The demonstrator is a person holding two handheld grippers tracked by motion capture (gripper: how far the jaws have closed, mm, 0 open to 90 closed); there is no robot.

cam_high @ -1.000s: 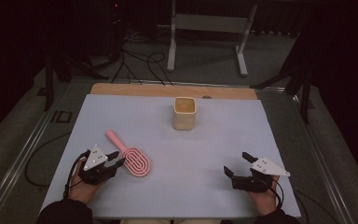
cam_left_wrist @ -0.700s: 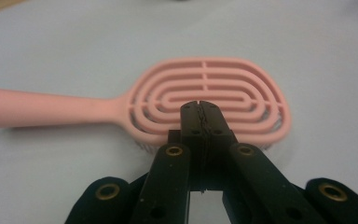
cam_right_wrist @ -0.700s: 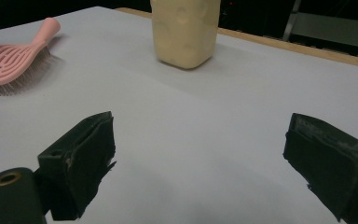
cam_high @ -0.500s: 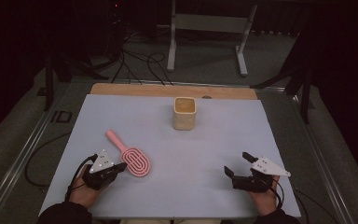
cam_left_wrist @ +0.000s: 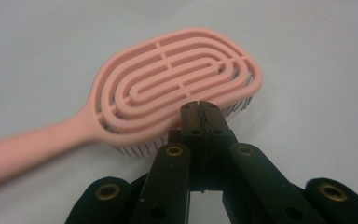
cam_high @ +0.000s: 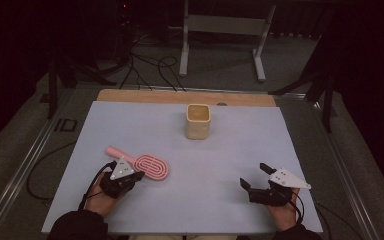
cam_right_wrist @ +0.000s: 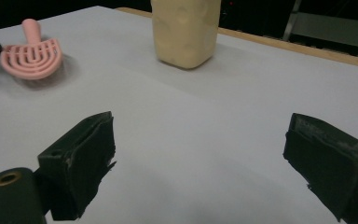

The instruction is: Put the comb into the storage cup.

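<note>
The brush [cam_high: 147,165] lay flat on the near-left part of the mat [cam_high: 230,150], back up and bristles down, its handle running away to the far left. That pose left the oval head as the nearest part to you, which is probably why you brought your left gripper [cam_high: 134,176] in at the head's rim rather than the handle.

In the left gripper view the brush [cam_left_wrist: 168,88] sat just beyond the left gripper [cam_left_wrist: 199,107], whose 2 jaws had just been closing and now met tip to tip with nothing between them. The tips stood at the near edge of the head, touching it or just short of it; I could not tell which. So you held nothing: the jaws were closed empty against the rim, a pose that suits nudging or pinning the brush more than lifting it.

The cup [cam_high: 198,121] stood upright well apart from the brush, toward the far middle of the mat, mouth up, likely the place meant for the brush.

Your right gripper [cam_high: 252,184] rested low on the near-right of the mat, well away from both things. In its own view the right gripper [cam_right_wrist: 200,163] had its jaws spread wide over bare mat, holding and touching nothing, with the cup [cam_right_wrist: 186,30] and brush [cam_right_wrist: 30,53] far ahead.
</note>
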